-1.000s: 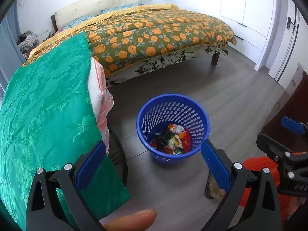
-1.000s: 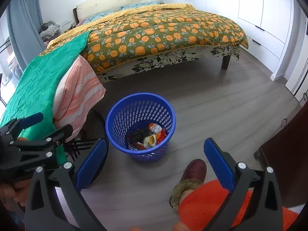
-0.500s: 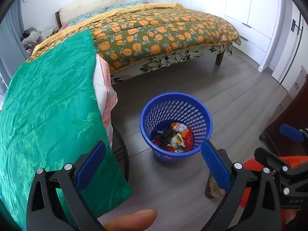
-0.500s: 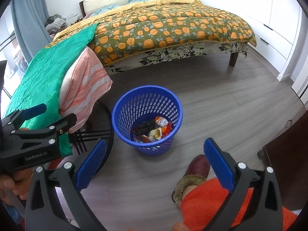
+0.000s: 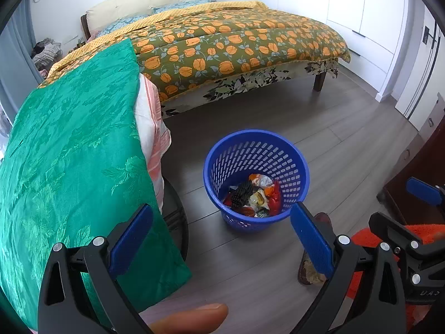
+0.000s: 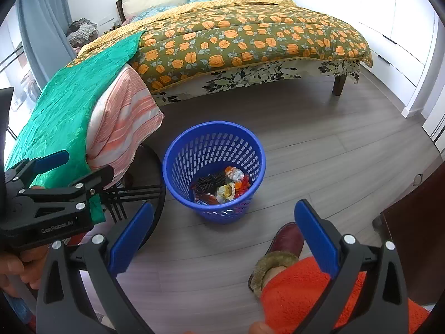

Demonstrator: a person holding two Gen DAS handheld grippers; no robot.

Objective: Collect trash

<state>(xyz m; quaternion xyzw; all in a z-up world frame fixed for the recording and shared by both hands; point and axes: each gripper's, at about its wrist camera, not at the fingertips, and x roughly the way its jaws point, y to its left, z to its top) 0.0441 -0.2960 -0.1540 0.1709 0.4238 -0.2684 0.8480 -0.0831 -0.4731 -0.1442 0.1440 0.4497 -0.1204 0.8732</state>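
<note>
Left wrist view: the left gripper (image 5: 221,229) fills the near edge, its two blue pads spread wide with nothing between them; one fingertip (image 5: 189,318) shows at the bottom edge
Right wrist view: the right gripper (image 6: 219,226) hangs above the floor (image 6: 319,150), its two pads likewise released and empty
Gripper count: two, each also seen side-on from the other's camera, the left at the near left of the right view, the right at the near right of the left view
Person: one orange fleece leg (image 6: 319,300) and one dark red slipper (image 6: 286,239) with a furry cuff, near right; a hand (image 6: 16,267) grips the left tool's handle
Basket: one blue perforated basket (image 6: 214,144) stands on the floor just past both grippers, right of the draped stand
Trash: crumpled wrappers (image 6: 222,185) lie in the basket's bottom, red, orange, white and black; their number is hard to make out
Cloths: one green cloth (image 5: 69,153) over one pink striped cloth (image 6: 122,122), left of the basket
Stand: black bars (image 6: 133,192) and a round hoop under the cloths, mostly hidden
Bed: one bed (image 6: 250,36) with an orange-flowered quilt, far across the room; one leg shows
Wardrobe: white doors (image 5: 361,8) far right, cut off by the lens rim
Change: since a second ago both cameras have lifted a little and the basket sits lower in frame; pads as wide as before
Unclear: a dark wooden piece (image 6: 417,217) at the near right, cut off
</note>
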